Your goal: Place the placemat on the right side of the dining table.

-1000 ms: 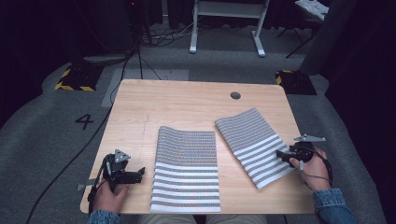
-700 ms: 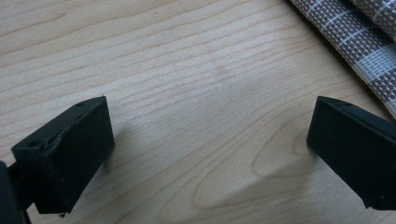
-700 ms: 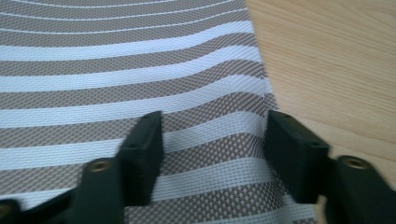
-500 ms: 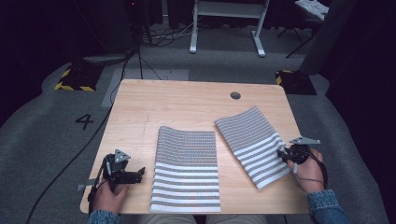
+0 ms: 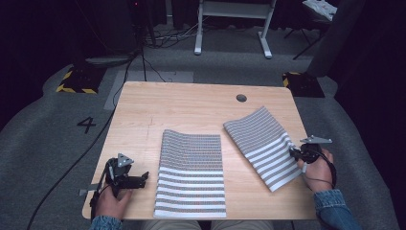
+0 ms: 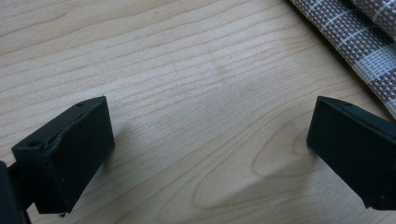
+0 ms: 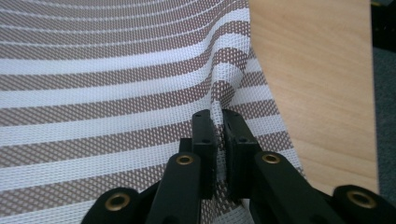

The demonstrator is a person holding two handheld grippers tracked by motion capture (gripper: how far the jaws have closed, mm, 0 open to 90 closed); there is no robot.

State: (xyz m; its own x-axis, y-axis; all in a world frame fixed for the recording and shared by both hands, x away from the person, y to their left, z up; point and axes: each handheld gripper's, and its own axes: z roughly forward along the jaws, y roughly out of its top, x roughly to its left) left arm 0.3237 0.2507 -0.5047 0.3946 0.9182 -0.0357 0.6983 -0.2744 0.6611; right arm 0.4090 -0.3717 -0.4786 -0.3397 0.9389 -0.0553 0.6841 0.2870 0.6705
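Right gripper (image 7: 218, 135) jaws have just been closing, now pinched on the right edge of the angled striped placemat (image 5: 265, 143) at worktop (image 5: 191, 103) right; grasp done, lift or move left; left gripper (image 6: 210, 154) wide open, empty, beside second placemat (image 5: 191, 175).

Hand-held gripper (image 7: 218, 128): both black jaws have just been closing and now pinch a raised fold of cloth.
Striped mat (image 7: 116, 84): brown-and-white woven mesh, puckered at the pinch.
Bench (image 7: 313, 79): bare wood, right of the mat's edge.
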